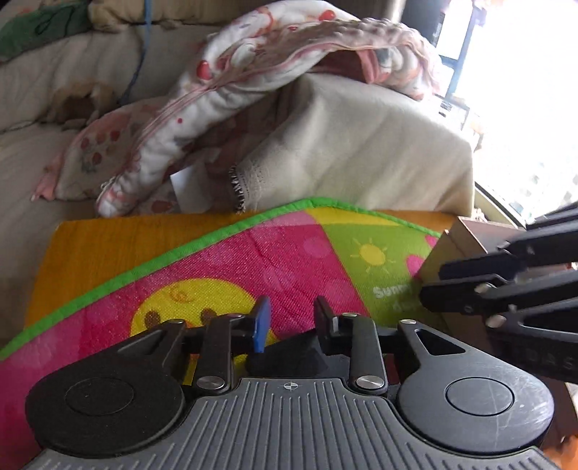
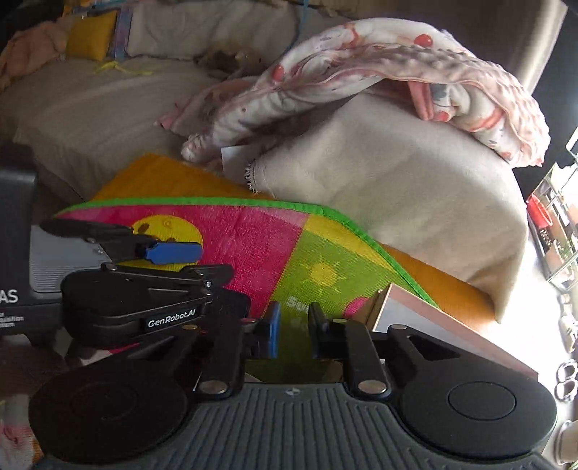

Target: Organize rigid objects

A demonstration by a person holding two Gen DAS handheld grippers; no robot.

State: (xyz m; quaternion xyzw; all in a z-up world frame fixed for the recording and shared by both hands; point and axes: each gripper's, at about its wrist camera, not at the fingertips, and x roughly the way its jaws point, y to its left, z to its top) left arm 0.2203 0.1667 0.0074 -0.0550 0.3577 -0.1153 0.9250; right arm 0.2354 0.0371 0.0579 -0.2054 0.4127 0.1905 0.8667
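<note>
**A:** ok starting closest. The left gripper has its jaws parted a little, a narrow gap, nothing in it, just the mat showing through. Blue pad on one finger, black on the other.

**B:** same on the right gripper, slightly parted and empty, hovering over the green patch of the mat. In its view the left gripper sits at 9 o'clock, side-on.

**A:** and the box? I've got it at 3 o'clock, cardboard, sitting on the mat's right edge, with the right gripper poking in just over it.

**B:** yep, in my view the box is right beside my right finger, around 4 o'clock. Can't see inside it.

**A:** further out at 12, a beige sofa with a floral blanket flopped over the armrest.

**B:** plus a yellow cushion way back at 10 o'clock.
</note>
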